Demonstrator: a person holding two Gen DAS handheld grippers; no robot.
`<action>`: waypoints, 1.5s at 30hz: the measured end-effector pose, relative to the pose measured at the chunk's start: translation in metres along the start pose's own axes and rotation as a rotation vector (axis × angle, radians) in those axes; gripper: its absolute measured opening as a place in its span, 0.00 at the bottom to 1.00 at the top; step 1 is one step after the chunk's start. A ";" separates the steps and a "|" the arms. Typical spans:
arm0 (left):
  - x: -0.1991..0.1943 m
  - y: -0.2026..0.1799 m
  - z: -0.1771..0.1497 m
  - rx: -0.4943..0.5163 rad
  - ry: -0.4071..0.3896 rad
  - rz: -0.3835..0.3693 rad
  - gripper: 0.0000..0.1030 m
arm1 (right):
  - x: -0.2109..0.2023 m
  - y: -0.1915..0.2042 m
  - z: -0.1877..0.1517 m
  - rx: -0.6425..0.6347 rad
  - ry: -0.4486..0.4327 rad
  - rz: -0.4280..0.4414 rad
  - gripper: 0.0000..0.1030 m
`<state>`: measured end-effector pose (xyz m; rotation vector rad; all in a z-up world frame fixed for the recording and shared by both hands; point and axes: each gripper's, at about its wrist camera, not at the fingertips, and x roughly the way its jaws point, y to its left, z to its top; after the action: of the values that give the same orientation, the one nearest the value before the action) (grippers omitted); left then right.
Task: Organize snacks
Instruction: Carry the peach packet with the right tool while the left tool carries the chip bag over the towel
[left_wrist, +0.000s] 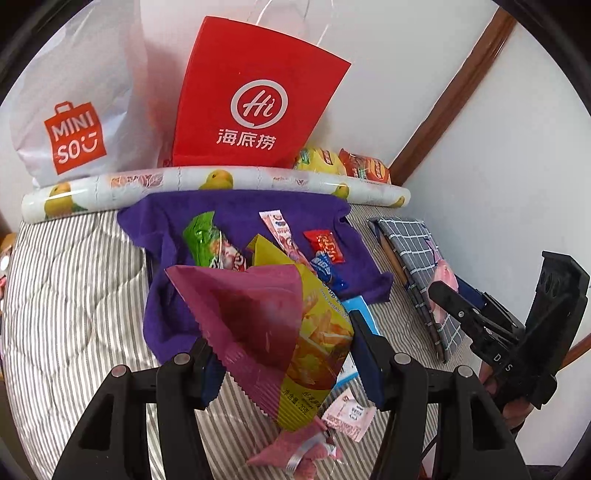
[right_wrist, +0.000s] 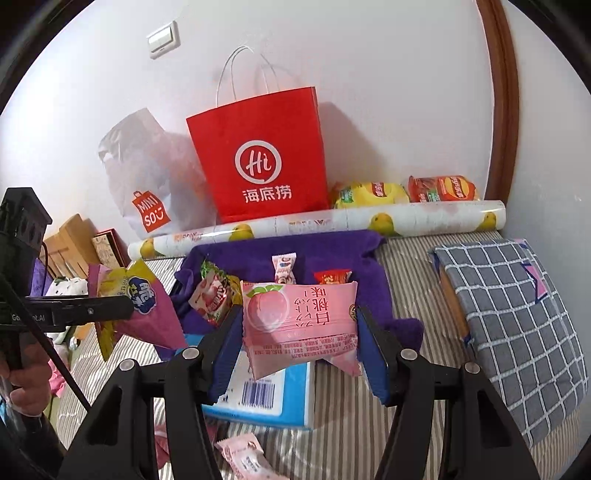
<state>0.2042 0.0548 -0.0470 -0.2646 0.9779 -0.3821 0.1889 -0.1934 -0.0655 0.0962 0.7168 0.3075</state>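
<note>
My left gripper (left_wrist: 286, 360) is shut on a purple and yellow chip bag (left_wrist: 280, 325) and holds it above the striped bed; the bag also shows in the right wrist view (right_wrist: 140, 306). My right gripper (right_wrist: 297, 341) is shut on a pink peach snack packet (right_wrist: 299, 325), held above a blue and white box (right_wrist: 266, 395). Ahead, a purple cloth (left_wrist: 240, 210) carries several small snacks: a green packet (left_wrist: 205, 236), a pink stick packet (left_wrist: 282, 230), a red packet (left_wrist: 328, 245). A red paper bag (left_wrist: 255, 96) stands open behind against the wall.
A white MINISO bag (left_wrist: 70, 122) stands left of the red bag. A rolled fruit-print sheet (left_wrist: 221, 182) lies across the back. Yellow and red chip bags (right_wrist: 406, 190) sit behind it. A grey checked cushion (right_wrist: 517, 325) lies at right. Small pink packets (right_wrist: 247, 458) lie on the bed.
</note>
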 end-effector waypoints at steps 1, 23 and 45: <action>0.001 0.000 0.004 0.003 -0.001 0.003 0.56 | 0.002 0.000 0.002 -0.004 -0.001 -0.005 0.57; 0.014 0.014 0.069 -0.018 -0.038 -0.023 0.56 | 0.058 -0.009 0.050 0.061 -0.014 -0.030 0.57; 0.043 0.038 0.093 -0.065 -0.032 -0.011 0.56 | 0.106 -0.010 0.072 0.064 -0.034 -0.006 0.57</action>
<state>0.3115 0.0748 -0.0443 -0.3346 0.9589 -0.3553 0.3143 -0.1691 -0.0797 0.1597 0.6934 0.2771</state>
